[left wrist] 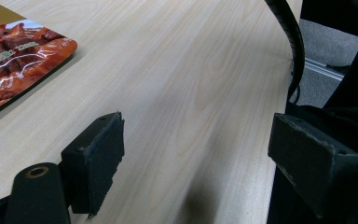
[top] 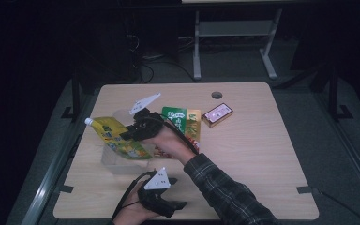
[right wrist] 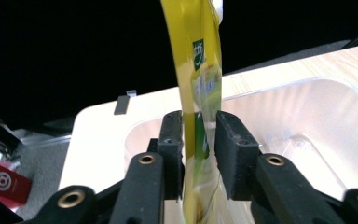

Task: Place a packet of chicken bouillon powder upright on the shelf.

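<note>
While the right tool [right wrist: 199,154] stands over a clear plastic bin [right wrist: 307,121], its jaws are slightly parted around a yellow pouch [right wrist: 193,60], which hangs between its pads [right wrist: 233,149]. Nearer the person, the left tool [left wrist: 196,154] rests wide open and empty on the table [left wrist: 191,70].

The red snack bag [left wrist: 14,65] is cut off at the upper left edge. The yellow pouch [right wrist: 198,84] runs past the top edge, and its print is blurred.

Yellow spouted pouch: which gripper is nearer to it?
Right. The right gripper has the yellow spouted pouch between its jaws over the clear plastic bin; the left gripper rests apart at the table's near edge.
</note>
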Demonstrator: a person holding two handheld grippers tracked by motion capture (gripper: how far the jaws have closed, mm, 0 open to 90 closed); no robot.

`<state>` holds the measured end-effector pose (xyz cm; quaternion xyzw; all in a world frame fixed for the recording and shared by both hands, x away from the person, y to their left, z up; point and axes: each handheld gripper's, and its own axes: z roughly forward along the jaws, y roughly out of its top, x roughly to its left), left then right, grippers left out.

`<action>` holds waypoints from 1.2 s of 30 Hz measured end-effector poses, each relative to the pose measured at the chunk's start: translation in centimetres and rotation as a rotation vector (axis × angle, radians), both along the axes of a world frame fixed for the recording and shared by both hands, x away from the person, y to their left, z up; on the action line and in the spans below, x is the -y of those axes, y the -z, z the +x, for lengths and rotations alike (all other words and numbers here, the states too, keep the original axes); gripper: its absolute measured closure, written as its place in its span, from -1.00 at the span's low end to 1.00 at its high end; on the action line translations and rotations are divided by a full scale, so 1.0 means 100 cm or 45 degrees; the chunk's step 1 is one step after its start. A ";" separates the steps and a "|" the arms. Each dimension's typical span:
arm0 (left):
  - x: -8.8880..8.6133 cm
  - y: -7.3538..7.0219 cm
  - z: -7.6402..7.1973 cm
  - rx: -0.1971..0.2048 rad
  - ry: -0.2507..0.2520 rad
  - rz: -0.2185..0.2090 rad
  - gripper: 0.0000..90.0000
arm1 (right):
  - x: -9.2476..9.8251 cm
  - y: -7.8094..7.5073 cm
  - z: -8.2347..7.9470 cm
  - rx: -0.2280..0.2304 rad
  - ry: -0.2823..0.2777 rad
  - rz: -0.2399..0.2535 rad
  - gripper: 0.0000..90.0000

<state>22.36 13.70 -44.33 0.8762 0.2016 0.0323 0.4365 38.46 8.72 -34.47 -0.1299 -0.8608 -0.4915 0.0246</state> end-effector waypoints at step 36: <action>0.002 0.002 0.000 -0.004 0.011 0.015 -0.61 | -0.023 -0.003 -0.016 0.052 0.255 0.228 1.00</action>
